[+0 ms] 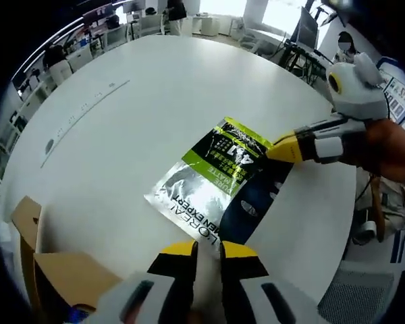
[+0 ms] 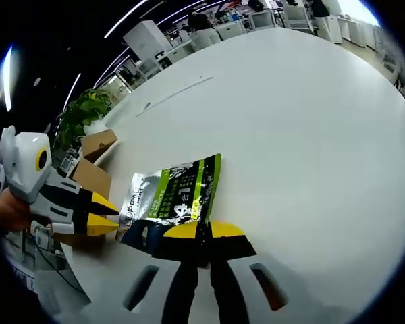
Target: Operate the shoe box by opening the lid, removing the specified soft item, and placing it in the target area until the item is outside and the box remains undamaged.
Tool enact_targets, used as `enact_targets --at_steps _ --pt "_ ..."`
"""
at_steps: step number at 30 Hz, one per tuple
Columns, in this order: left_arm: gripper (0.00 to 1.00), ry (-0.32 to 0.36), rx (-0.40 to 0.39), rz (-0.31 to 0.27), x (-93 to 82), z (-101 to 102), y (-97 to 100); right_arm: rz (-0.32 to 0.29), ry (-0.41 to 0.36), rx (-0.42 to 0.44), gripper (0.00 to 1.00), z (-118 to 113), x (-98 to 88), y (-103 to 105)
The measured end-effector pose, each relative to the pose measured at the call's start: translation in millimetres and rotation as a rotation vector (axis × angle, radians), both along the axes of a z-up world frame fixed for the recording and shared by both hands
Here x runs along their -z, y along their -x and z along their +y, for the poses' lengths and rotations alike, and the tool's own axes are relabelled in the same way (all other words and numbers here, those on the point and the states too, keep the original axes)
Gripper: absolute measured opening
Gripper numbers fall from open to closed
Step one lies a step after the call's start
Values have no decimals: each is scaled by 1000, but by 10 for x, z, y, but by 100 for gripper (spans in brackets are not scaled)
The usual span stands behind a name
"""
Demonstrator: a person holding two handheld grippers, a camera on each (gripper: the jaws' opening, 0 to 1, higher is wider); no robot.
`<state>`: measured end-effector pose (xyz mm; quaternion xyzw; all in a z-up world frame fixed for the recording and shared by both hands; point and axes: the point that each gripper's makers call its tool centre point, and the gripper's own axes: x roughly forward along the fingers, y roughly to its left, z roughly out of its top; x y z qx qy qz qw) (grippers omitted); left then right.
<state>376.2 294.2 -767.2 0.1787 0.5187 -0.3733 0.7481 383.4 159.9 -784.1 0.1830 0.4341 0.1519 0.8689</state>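
Your left gripper (image 1: 206, 251) hides the pouch's (image 1: 219, 185) near edge. The shoe box (image 1: 50, 273) is cut off at lower left. Small print on the pouch is unreadable.

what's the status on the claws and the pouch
Left claw shut at the pouch's near edge, grip unclear. Right claw shut on the pouch's end. Pouch flat on the table, out of the box. Nothing in the way.

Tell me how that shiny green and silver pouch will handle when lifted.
The shiny green, silver and dark blue foil pouch lies flat on the white table, so it is probably light and floppy. Its glossy film looks slippery; a corner pinch may slide.
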Motion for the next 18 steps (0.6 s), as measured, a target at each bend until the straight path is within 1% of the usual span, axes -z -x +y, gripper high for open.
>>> enact_targets --at_steps 2,4,7,11,15,18 --pt "14 11 -13 -7 -43 16 2 -1 9 9 4 -31 0 -2" --pt "14 33 -40 -15 -85 31 1 -5 15 16 5 -51 -29 3" --pt "14 56 -58 -23 -131 43 19 -12 28 15 6 -63 -76 8" --pt "17 88 -64 -10 -194 18 74 -20 39 13 7 -81 -125 5" --pt "18 112 -71 -11 -241 19 91 -29 48 13 7 -92 -204 21" --pt "18 158 -88 -11 -326 3 101 -38 54 17 7 -123 -263 32"
